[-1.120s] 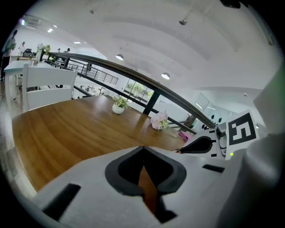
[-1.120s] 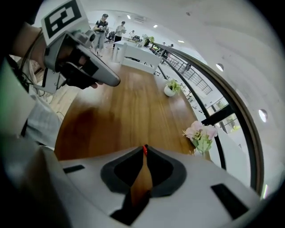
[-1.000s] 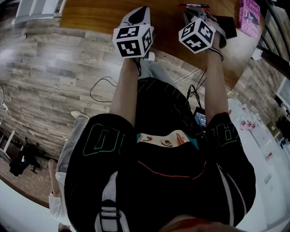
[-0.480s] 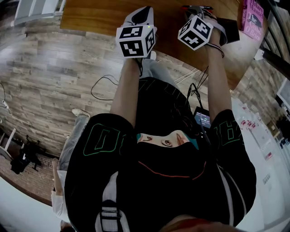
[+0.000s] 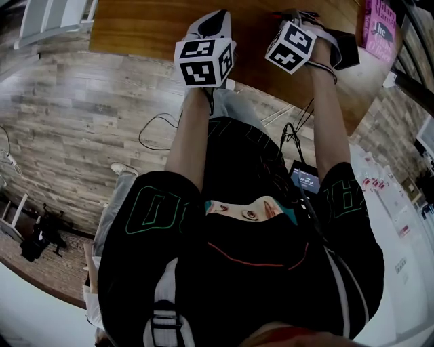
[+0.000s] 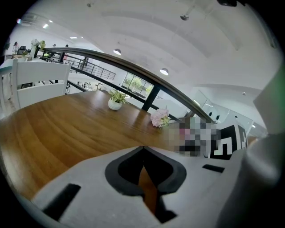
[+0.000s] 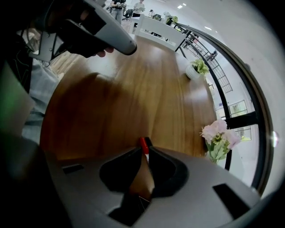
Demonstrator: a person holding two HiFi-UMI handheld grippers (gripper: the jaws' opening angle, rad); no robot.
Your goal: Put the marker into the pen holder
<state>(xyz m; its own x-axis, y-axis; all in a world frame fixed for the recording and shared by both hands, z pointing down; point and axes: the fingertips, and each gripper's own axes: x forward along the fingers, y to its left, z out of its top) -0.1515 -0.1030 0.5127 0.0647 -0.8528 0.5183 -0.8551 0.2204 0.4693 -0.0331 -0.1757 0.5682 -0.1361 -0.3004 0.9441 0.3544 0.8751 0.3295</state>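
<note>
Right gripper view: the right tongs (image 7: 145,150) are recorded pressed together, with nothing pinched. The marker (image 7: 143,143), a red end with a dark part beside it, is seen lying on the wooden table (image 7: 133,89) just past the tips; contact cannot be determined. Left gripper view: the left tongs (image 6: 143,149) are likewise drawn together and empty, held over bare tabletop. No pen holder is found in any view. Also listed are a potted plant (image 7: 194,69) and a pink flower bunch (image 7: 217,136) toward the far table edge, and a pink book (image 5: 377,20) and a flat black item (image 5: 347,47) at the right of the head view. Handling, as judged: the marker is taken to be light, stiff and smooth, liable to roll or to slip if squeezed near an end. A hold across the middle of the barrel is advised, for which the right tongs must first be spread. Change noted against the picture of one second ago: the right tongs have been carried forward to the marker, which is now largely hidden behind them in the head view; the left tongs are little moved.
</note>
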